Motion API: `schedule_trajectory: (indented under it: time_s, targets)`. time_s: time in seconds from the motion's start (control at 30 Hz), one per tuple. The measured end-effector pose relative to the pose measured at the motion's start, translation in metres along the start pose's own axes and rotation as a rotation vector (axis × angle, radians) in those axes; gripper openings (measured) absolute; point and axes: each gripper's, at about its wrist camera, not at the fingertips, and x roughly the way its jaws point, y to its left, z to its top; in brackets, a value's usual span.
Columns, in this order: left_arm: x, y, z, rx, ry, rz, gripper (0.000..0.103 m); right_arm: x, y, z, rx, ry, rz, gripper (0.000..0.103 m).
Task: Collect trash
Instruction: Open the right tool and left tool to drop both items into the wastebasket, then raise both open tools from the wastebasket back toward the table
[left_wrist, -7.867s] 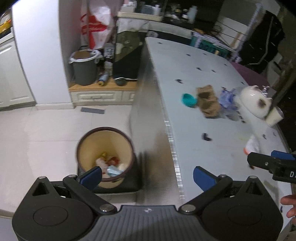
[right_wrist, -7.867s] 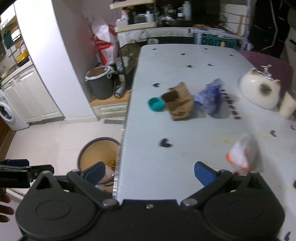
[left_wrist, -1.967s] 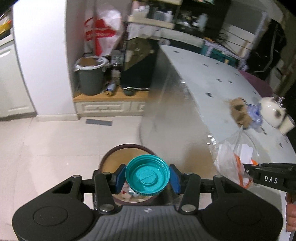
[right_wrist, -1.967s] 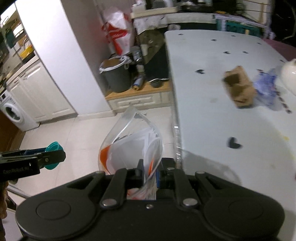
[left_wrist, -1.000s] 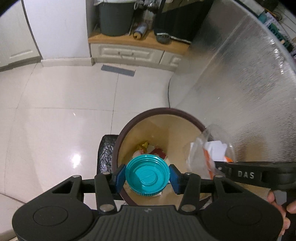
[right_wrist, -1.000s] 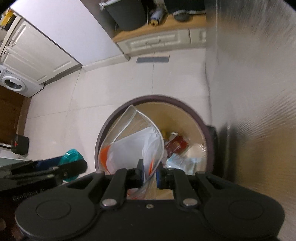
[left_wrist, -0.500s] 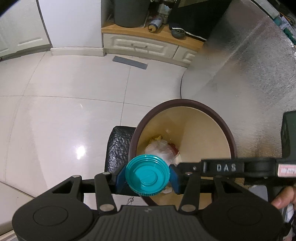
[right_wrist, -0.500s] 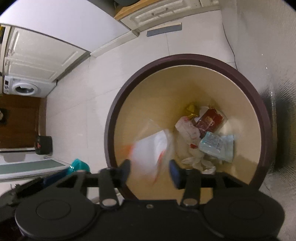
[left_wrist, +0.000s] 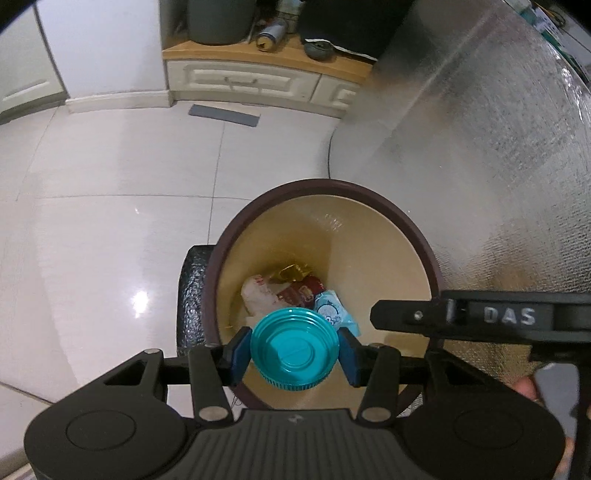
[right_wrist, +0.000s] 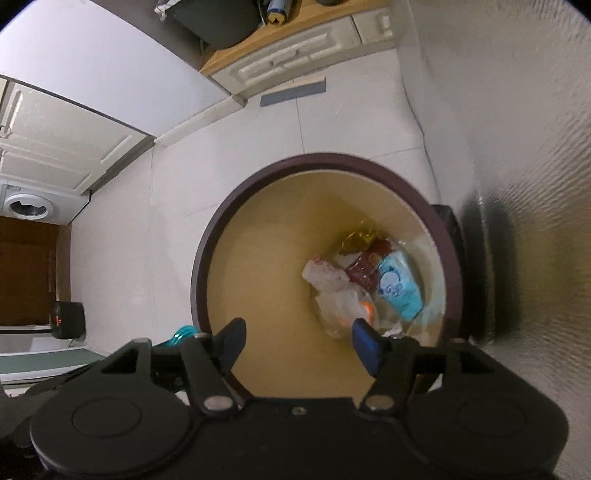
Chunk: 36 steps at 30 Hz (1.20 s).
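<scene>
- Your left gripper (left_wrist: 294, 354): jaws clamped on the teal lid (left_wrist: 294, 350), held over the near rim of the bin (left_wrist: 236, 240); the lid hides part of the trash (left_wrist: 284, 291) below.
- Bin contents are partly readable only: a gold wrapper, a red packet, a pale blue pack (right_wrist: 399, 288); the print is too small to read.
- The clear bag with orange trim (right_wrist: 347, 306) lies inside the bin among them.
- Your right gripper (right_wrist: 297, 345): jaws apart, nothing between them, over the bin mouth.
- "DAS" reads on the right gripper's side in the left view; your hand behind it is cut off.
</scene>
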Motion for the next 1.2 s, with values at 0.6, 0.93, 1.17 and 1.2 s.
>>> schedule_trajectory:
  time_s: [0.6,0.93,1.17,1.2]
  targets:
    - [0.002,0.007,0.001,0.021,0.014,0.056,0.083,-0.018,-0.011,0.003,0.073,-0.057,-0.014,0.091]
    - [-0.017,0.014,-0.007,0.005,0.025,0.085,0.093,-0.026,-0.004,-0.005,0.010,-0.065,-0.090,0.098]
    - [-0.037,0.011,-0.007,0.014,0.004,0.091,0.100,-0.038,0.003,-0.013,-0.045,-0.076,-0.129,0.103]
    - [-0.041,0.012,-0.008,0.015,0.001,0.092,0.100,-0.040,0.004,-0.014,-0.051,-0.079,-0.134,0.103]
